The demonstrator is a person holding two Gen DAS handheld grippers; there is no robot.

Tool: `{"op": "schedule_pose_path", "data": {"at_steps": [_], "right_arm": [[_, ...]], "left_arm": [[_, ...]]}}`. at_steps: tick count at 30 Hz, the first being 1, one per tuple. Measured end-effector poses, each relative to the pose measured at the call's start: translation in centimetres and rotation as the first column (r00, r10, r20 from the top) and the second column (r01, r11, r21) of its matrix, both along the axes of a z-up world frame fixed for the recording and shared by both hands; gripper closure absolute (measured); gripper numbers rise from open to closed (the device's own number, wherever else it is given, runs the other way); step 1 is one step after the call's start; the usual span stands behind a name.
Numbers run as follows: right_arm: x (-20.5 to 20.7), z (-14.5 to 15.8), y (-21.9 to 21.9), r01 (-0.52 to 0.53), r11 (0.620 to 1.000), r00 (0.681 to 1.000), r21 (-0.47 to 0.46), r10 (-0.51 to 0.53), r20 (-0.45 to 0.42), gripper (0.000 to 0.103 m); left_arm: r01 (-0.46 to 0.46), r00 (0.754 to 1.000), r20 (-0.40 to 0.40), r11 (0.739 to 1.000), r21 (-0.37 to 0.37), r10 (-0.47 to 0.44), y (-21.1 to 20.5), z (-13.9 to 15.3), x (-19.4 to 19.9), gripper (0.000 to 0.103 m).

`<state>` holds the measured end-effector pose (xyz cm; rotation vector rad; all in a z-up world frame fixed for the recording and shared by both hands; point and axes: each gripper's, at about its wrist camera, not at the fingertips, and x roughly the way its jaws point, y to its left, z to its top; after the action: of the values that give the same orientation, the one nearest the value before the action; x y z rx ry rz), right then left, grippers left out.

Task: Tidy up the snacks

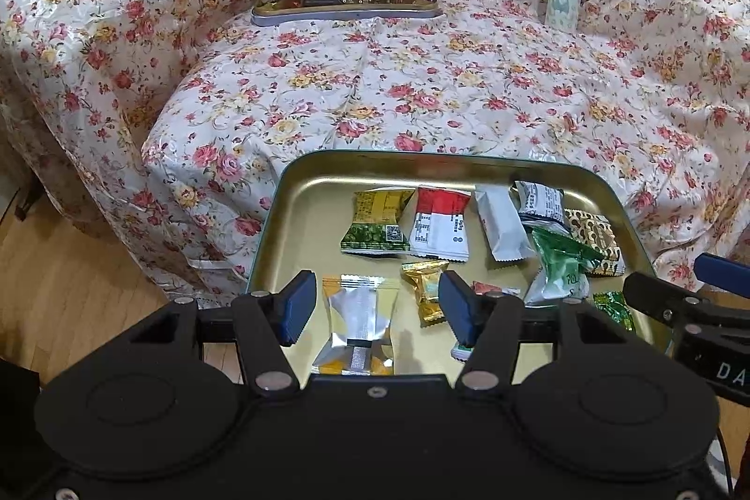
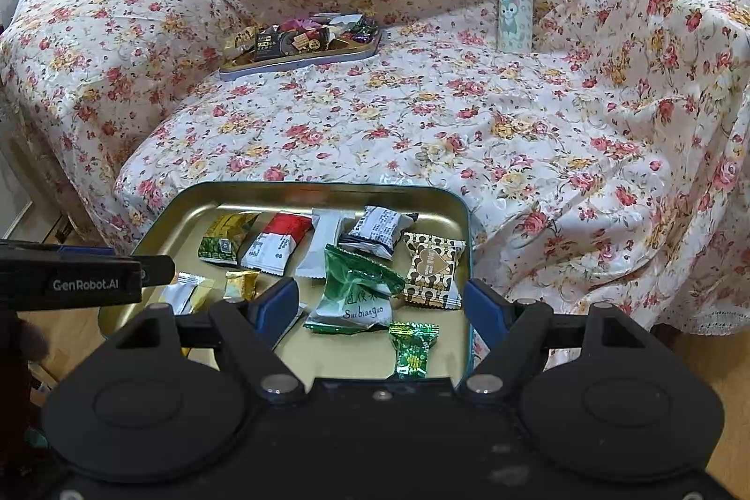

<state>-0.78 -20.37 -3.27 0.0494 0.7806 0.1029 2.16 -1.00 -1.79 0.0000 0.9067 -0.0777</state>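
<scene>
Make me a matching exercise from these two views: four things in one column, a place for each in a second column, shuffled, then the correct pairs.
Things
1. silver-and-yellow packet
2. shiny green candy
3. cartoon bottle
4. dark snack box

Places
A. upright against the sofa back
B. in the far tin on the sofa seat
C. in the gold tin, between the left claw's open fingers
D. in the gold tin, between the right claw's open fingers

Pairs: 1-C, 2-D, 3-A, 4-B
</scene>
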Motion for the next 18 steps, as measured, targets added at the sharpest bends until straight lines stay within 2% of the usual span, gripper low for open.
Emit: {"op": "schedule_pose_path", "data": {"at_steps": [18], "right_arm": [[0.02,0.01,0.12,-0.001,1.000,1.000,-0.001,0.001,-0.001,0.023]], "left_arm": [[0.002,1.000,-0.002,1.000,-0.003,-0.002,0.01,0.02,0.09,0.040]]}}
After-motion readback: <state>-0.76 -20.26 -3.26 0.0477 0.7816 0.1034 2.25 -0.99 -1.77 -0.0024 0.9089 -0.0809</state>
